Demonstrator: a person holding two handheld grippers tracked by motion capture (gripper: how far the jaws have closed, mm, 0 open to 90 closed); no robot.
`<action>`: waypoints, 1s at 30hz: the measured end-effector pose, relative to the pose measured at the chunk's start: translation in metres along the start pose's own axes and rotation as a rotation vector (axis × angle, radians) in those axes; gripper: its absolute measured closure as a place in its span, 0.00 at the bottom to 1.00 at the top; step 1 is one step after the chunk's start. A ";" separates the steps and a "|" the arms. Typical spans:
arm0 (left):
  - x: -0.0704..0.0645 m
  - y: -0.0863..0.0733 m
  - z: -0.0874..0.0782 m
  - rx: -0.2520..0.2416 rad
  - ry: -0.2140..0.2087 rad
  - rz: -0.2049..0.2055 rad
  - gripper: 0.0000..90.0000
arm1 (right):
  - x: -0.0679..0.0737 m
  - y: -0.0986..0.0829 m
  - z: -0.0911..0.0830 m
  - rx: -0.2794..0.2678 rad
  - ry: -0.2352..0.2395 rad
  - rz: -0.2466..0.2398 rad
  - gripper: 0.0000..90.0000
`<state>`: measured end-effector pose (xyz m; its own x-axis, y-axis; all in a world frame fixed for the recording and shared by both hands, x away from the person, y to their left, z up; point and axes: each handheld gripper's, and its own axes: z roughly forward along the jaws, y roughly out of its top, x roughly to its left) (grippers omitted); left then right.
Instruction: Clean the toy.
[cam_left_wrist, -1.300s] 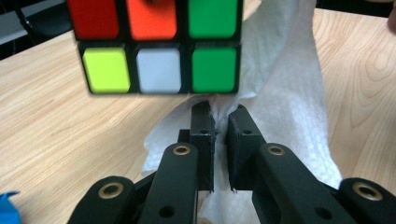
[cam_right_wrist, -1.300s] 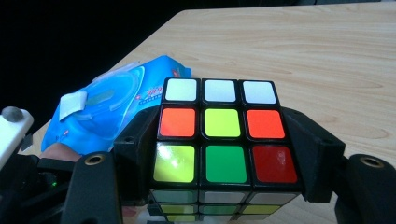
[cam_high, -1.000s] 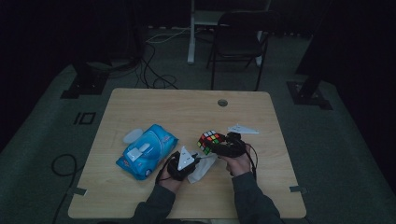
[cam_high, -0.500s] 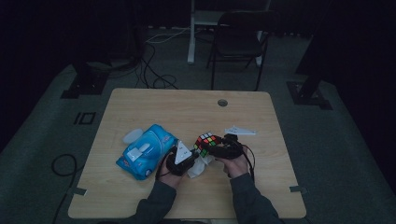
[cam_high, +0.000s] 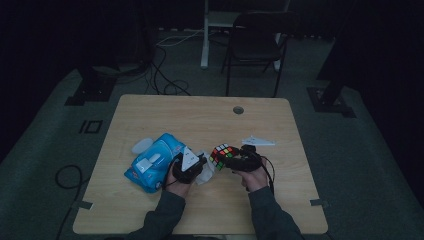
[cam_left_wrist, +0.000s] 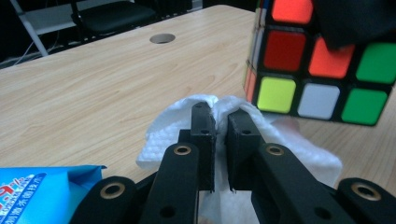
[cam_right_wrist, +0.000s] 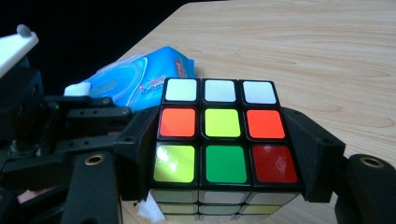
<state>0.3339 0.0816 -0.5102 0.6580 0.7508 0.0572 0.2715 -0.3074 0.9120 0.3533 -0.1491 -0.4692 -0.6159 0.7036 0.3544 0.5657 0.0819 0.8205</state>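
Near edge: my left gripper (cam_left_wrist: 220, 135) is clenched on a white wipe (cam_left_wrist: 170, 123) lying on the table (cam_high: 200, 112); my right gripper (cam_right_wrist: 224, 149) clamps a puzzle cube (cam_right_wrist: 223, 140), lifted just beside the wipe. Left of them I see a blue wipes pack (cam_high: 152, 162). Farther right lies a white paper scrap (cam_high: 258, 141); beyond the table stands a chair (cam_high: 255, 47).
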 end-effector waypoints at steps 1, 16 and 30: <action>0.000 0.000 0.001 0.000 0.002 0.000 0.94 | 0.001 0.000 0.001 0.000 0.001 -0.003 0.38; 0.002 0.000 0.002 0.006 -0.006 -0.009 0.94 | 0.003 0.003 0.002 -0.015 -0.004 0.004 0.38; -0.018 0.000 0.009 0.024 -0.080 0.031 0.93 | 0.005 0.008 0.006 -0.036 -0.001 0.015 0.38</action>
<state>0.3282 0.0632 -0.5149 0.7202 0.6918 0.0519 0.2658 -0.3442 0.9005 0.3577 -0.1404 -0.4638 -0.6070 0.7054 0.3661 0.5547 0.0462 0.8308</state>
